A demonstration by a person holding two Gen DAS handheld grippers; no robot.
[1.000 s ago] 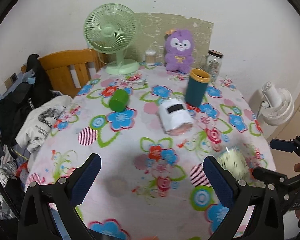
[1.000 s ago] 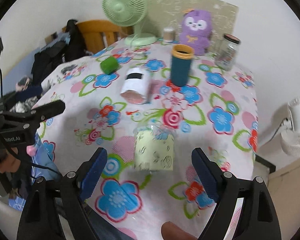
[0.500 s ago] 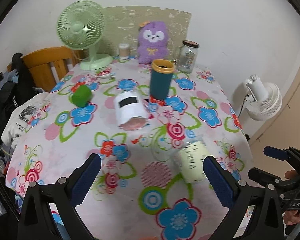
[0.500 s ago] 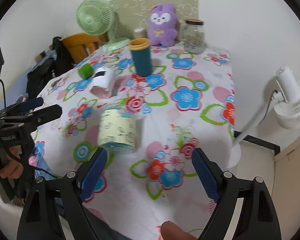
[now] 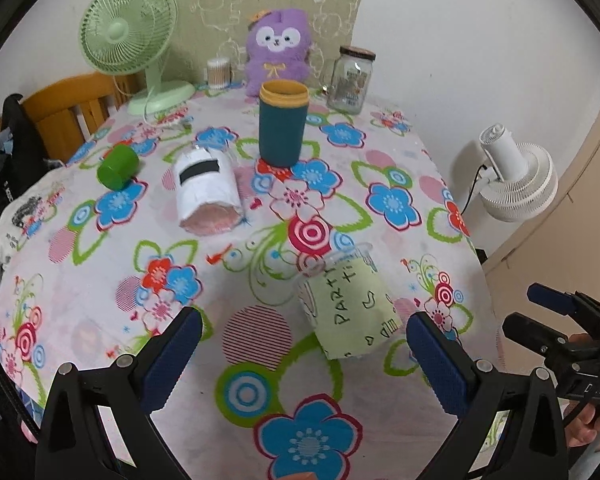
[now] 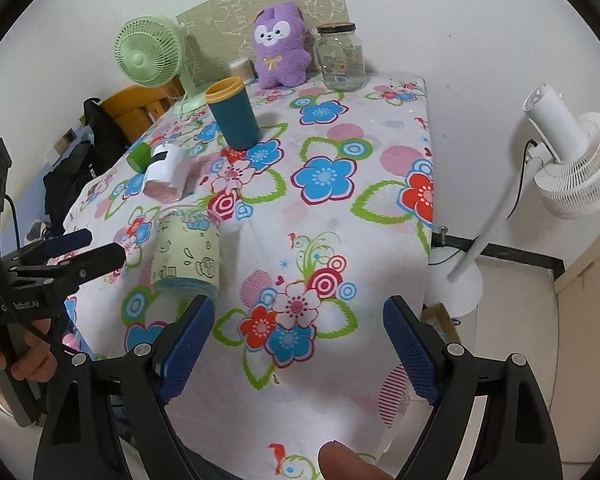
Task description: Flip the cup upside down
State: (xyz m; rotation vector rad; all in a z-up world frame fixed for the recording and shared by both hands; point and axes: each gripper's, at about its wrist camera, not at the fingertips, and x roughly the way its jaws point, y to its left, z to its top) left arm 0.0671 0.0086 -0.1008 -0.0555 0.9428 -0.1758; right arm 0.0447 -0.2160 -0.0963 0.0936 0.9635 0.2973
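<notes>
A clear cup with a pale green paper sleeve (image 5: pixel 350 304) stands upright, mouth up, near the table's front right. It also shows in the right wrist view (image 6: pixel 188 250). My left gripper (image 5: pixel 300 360) is open and empty, hovering just short of the cup, which sits nearer its right finger. My right gripper (image 6: pixel 296 350) is open and empty over the table's right part, with the cup ahead of its left finger. A white-sleeved cup (image 5: pixel 206 194) lies on its side. A teal tumbler (image 5: pixel 282 124) stands upright. A small green cup (image 5: pixel 118 168) lies tipped.
A green desk fan (image 5: pixel 130 36), a purple plush toy (image 5: pixel 278 50), a glass jar (image 5: pixel 350 80) and a small container (image 5: pixel 219 72) line the back of the flowered tablecloth (image 5: pixel 140 280). A wooden chair (image 5: pixel 72 108) with clothes is at left. A white floor fan (image 5: pixel 516 176) stands right.
Both grippers have swung to the right and drawn closer to the green-sleeved cup, so it looks larger and nearer the fingers. Nothing on the table has moved; both grippers stay open.
</notes>
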